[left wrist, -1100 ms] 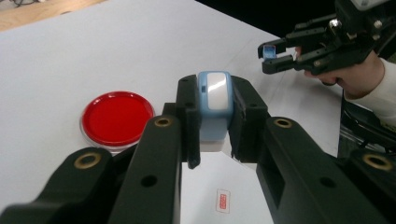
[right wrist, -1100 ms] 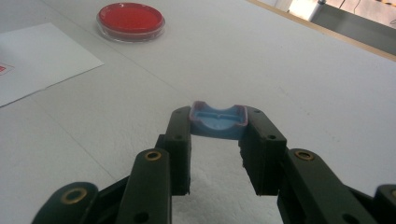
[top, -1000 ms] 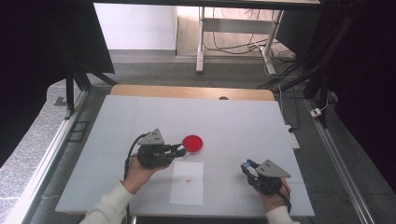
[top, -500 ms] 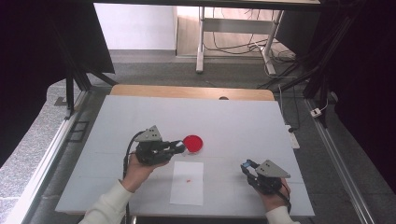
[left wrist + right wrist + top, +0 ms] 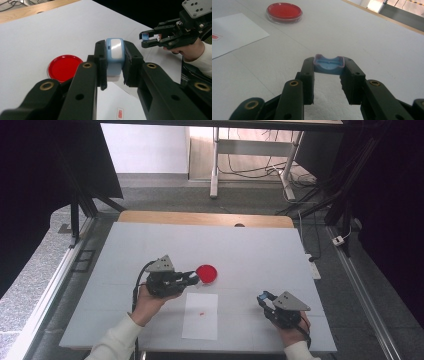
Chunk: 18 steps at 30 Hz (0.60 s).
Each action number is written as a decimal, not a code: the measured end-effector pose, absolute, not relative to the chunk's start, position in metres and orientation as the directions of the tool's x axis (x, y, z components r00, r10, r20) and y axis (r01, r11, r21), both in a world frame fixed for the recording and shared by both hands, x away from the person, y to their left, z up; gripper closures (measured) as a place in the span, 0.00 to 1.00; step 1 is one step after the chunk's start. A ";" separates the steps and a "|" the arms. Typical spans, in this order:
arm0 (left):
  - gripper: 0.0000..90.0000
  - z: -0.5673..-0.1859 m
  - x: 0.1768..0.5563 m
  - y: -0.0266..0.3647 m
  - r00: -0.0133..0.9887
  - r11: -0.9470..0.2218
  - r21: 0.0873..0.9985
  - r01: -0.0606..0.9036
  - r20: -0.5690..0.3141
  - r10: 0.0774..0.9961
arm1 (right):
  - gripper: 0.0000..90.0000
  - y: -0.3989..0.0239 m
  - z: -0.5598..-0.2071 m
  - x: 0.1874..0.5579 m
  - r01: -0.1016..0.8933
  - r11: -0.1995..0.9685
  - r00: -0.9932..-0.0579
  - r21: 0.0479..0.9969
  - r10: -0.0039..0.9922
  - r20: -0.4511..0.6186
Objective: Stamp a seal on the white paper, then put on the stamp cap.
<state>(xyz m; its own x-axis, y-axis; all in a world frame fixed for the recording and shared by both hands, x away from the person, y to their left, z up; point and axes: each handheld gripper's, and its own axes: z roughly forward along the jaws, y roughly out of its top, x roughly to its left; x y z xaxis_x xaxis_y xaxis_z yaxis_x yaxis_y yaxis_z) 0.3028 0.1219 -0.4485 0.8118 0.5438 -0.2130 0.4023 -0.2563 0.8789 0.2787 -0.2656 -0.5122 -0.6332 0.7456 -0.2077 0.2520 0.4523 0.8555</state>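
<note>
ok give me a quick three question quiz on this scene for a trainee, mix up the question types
1. True or false: the left hand-held gripper is shut on a light blue stamp body.
2. Multiple choice: the red round dish on the table lies
A. on the white paper sheet
B. just past the sheet's far edge, beside the left gripper's tips
C. between the jaws of the right hand-held gripper
3. Fill in: the right hand-held gripper is shut on a small blue ____.

Key: 1 true; 2 B; 3 cap (a shallow blue tray-like piece, probably the stamp's cover).
</note>
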 end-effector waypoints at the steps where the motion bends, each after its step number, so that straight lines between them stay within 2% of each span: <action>1: 0.83 -0.448 0.303 0.122 0.812 -0.256 0.879 0.402 -0.212 0.544 | 0.72 -0.265 -0.512 0.279 0.250 0.453 -0.634 0.856 0.745 -0.208; 18: 0.83 -0.450 0.304 0.119 0.817 -0.263 0.879 0.398 -0.209 0.538 | 0.72 -0.261 -0.512 0.276 0.244 0.452 -0.643 0.858 0.737 -0.206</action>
<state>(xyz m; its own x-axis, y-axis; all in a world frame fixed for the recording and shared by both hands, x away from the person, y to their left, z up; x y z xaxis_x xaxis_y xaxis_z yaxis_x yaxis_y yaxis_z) 0.3035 0.1189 -0.4496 0.8168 0.5375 -0.2093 0.3981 -0.2627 0.8789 0.2762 -0.2608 -0.5119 -0.6433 0.7373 -0.2062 0.2436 0.4524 0.8579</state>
